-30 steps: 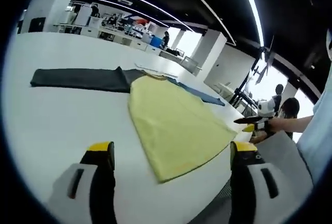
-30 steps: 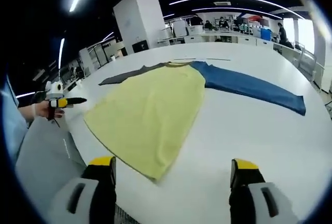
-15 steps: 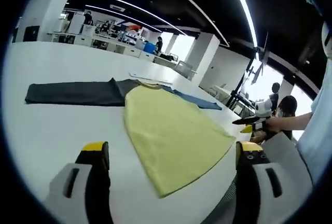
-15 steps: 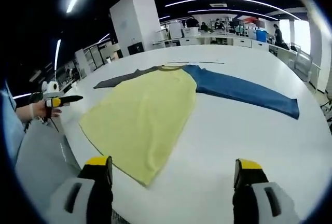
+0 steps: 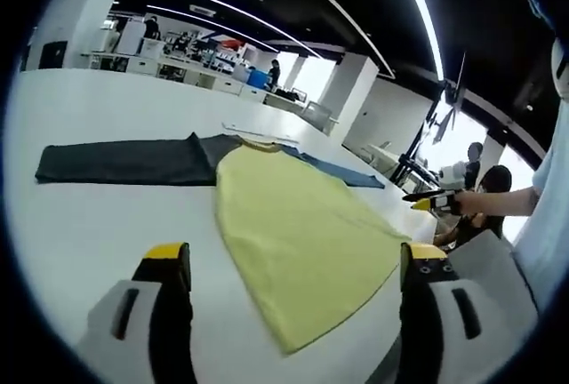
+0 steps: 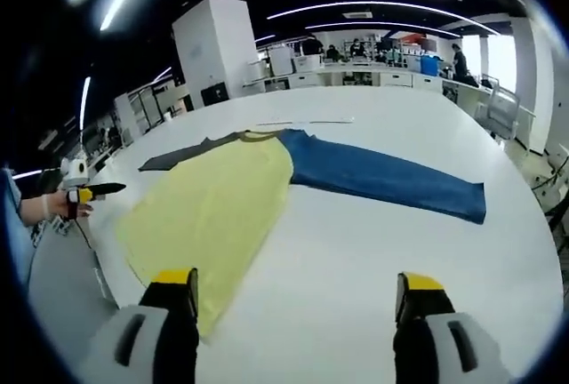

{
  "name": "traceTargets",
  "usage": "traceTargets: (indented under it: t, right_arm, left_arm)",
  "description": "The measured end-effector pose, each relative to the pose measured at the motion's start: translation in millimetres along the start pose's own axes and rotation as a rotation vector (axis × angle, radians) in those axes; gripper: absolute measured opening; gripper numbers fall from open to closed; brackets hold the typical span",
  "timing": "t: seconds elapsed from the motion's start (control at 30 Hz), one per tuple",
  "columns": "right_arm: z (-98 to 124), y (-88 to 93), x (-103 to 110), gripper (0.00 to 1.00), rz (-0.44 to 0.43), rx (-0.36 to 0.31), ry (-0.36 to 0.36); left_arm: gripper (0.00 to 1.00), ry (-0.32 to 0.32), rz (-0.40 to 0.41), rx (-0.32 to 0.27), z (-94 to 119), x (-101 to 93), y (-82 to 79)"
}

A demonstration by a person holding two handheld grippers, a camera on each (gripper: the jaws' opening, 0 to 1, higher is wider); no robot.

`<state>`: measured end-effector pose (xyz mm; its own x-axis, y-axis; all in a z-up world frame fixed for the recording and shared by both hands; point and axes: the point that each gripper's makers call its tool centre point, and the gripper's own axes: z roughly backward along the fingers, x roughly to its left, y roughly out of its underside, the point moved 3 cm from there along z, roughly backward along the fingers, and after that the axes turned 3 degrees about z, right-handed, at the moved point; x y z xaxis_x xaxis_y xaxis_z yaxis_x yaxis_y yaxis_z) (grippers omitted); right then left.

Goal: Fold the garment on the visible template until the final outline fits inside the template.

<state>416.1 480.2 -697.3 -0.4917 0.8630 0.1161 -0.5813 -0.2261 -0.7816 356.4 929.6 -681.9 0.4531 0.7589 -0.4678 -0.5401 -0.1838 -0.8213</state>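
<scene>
Lying flat on white table (image 6: 373, 295): garment (image 6: 209, 211), yellow body near edge, blue sleeve (image 6: 382, 180) right, dark sleeve (image 5: 116, 160) left | left gripper (image 5: 289, 268), right gripper (image 6: 293, 300) spread wide, empty, above table | open-plan room, ceiling light strips (image 5: 231, 24), far desks (image 6: 373, 57)

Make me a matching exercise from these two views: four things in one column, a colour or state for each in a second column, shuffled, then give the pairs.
Things:
1. garment body
2. sleeve nearer the right tongs
3. sleeve nearer the left tongs
4. right tongs

Colour or state:
A. blue, stretched out flat on the white table
B. open, holding nothing
C. yellow, spread flat
D. dark grey, stretched out flat

Pairs: 1-C, 2-A, 3-D, 4-B
</scene>
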Motion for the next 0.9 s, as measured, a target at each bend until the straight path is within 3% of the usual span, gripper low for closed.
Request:
traceTargets:
  t: [0.07,0.13,0.23,0.4,0.73,0.9]
  right_arm:
    - [-1.5,-5.1,-10.4,0.86,-0.005,-0.012,0.018]
    - [-2.3,-14.1,-31.8,0.79,-0.018,-0.04,0.081]
    - [-3.0,-27.4,-68.9,0.77,-0.076,-0.084,0.164]
    - [-9.0,-40.1,-101.2,0.77,-0.071,-0.074,0.189]
    - [-24.2,-32.9,-154.8,0.72,-0.145,-0.037,0.258]
    - [-27.2,-26.0,-170.4,0.57,-0.236,-0.041,0.291]
  left_arm:
    - [0.93,0.0,0.009,-0.003,-0.5,0.7,-2.4]
    - [0.92,-0.005,0.014,-0.012,-1.3,1.6,-5.0]
    - [0.9,-0.017,0.025,-0.022,-3.3,4.9,-9.3]
    - [0.89,-0.035,0.03,-0.019,-3.7,11.2,-8.5]
    - [0.87,-0.068,0.044,-0.011,0.7,21.3,-8.4]
    - [0.83,-0.084,0.058,-0.037,4.6,26.2,-11.2]
